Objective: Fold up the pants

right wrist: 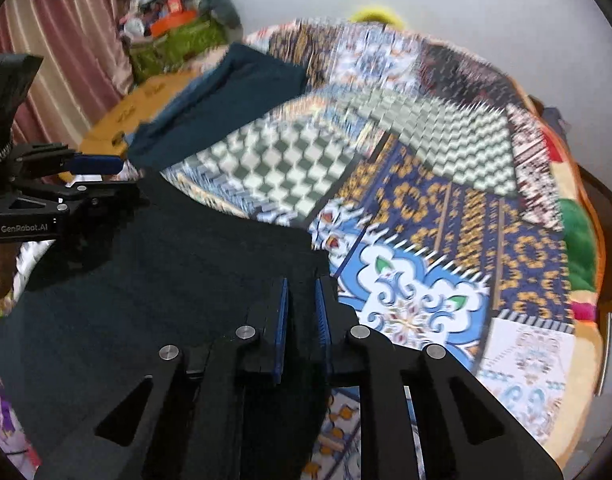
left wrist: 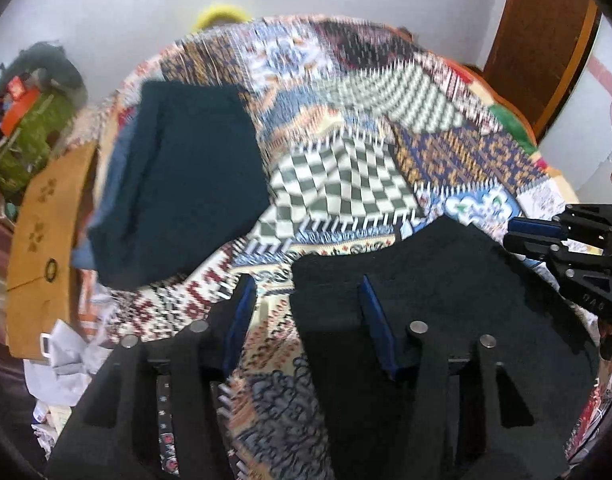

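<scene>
On a patchwork bedspread [right wrist: 445, 184] of many patterns, two dark garments are seen. One pair of black pants [right wrist: 154, 280] is spread at the near edge, and one folded dark teal garment [left wrist: 186, 184] is laid farther back toward the left side, well apart from the pants. Two grippers are counted, one per hand. The right gripper [right wrist: 302, 300] is brought nearly together on the right corner of the pants, with black cloth pinched between its blue pads [right wrist: 282, 320]. The left gripper [left wrist: 306, 300] is held partly apart over the left edge of the pants: one finger is set on the black cloth, the other over bare bedspread, and whether cloth is actually gripped cannot be told through the blur. Each gripper is also caught at the margin of the other's view. One brown cardboard box [left wrist: 38, 240] is seen beyond the bed's left side.
</scene>
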The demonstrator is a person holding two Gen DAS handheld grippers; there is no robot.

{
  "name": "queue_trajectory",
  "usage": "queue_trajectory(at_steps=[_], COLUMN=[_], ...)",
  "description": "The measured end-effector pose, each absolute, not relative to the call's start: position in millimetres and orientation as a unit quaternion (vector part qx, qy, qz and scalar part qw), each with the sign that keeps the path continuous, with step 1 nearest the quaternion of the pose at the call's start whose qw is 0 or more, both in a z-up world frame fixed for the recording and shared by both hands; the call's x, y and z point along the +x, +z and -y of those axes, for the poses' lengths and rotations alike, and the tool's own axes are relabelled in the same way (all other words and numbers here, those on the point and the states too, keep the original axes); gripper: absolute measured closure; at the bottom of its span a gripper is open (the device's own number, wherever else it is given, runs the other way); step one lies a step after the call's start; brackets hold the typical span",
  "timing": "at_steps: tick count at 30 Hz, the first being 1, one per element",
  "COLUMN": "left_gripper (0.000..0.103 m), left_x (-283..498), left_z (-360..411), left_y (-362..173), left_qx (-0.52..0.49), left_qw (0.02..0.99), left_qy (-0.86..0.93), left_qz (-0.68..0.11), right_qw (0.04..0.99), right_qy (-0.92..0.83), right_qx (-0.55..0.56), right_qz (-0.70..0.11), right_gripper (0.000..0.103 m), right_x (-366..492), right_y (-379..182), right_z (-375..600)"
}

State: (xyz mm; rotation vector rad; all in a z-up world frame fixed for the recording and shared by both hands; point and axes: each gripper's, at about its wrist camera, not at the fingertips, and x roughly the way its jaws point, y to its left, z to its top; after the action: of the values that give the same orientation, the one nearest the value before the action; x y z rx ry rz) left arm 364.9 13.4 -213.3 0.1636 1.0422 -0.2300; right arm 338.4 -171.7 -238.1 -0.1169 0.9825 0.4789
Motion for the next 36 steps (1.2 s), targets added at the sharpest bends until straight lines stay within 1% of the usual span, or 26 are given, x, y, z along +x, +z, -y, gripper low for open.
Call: queue_trajectory(at_steps=[1,4,6,9,12,14,18,25,34,36], left_gripper=[0.048,0.043,0.042,0.042,0.040,0.037,0.037,0.032,0.031,0.031], left_x=[360,346,335,319,300,290,264,219,191,188], left_z=[-15,-16,-13,-9,-14,-19,-28,-41,-68,-71], left_y=[-206,-196,-198,-211,-224,-224,-216,-215,-220,-219], left_qx=[0.075,0.062,0.064,0.075,0.070,0.057,0.041,0.034,0.006,0.009], left_qw=[0.862,0.864,0.859,0.847,0.841,0.841,0.845,0.855,0.862,0.864], left_qy=[-0.109,-0.116,-0.124,-0.129,-0.130,-0.132,-0.136,-0.123,-0.080,-0.067], left_qz=[-0.489,-0.486,-0.493,-0.510,-0.521,-0.522,-0.516,-0.503,-0.501,-0.499], right_qw=[0.855,0.855,0.850,0.839,0.829,0.833,0.836,0.845,0.853,0.849], right_qy=[0.231,0.248,0.262,0.278,0.285,0.278,0.275,0.262,0.237,0.234], right_qx=[-0.047,-0.019,-0.014,-0.022,-0.036,-0.041,-0.028,-0.029,-0.009,0.013], right_qz=[-0.461,-0.455,-0.458,-0.467,-0.480,-0.476,-0.475,-0.465,-0.466,-0.473], right_gripper=[0.090,0.083,0.075,0.065,0.065,0.064,0.064,0.064,0.064,0.061], right_x=[334,321,310,292,274,261,242,215,196,194], right_y=[-231,-217,-215,-221,-234,-239,-237,-237,-241,-244], right_z=[174,176,172,160,155,158,170,184,204,217])
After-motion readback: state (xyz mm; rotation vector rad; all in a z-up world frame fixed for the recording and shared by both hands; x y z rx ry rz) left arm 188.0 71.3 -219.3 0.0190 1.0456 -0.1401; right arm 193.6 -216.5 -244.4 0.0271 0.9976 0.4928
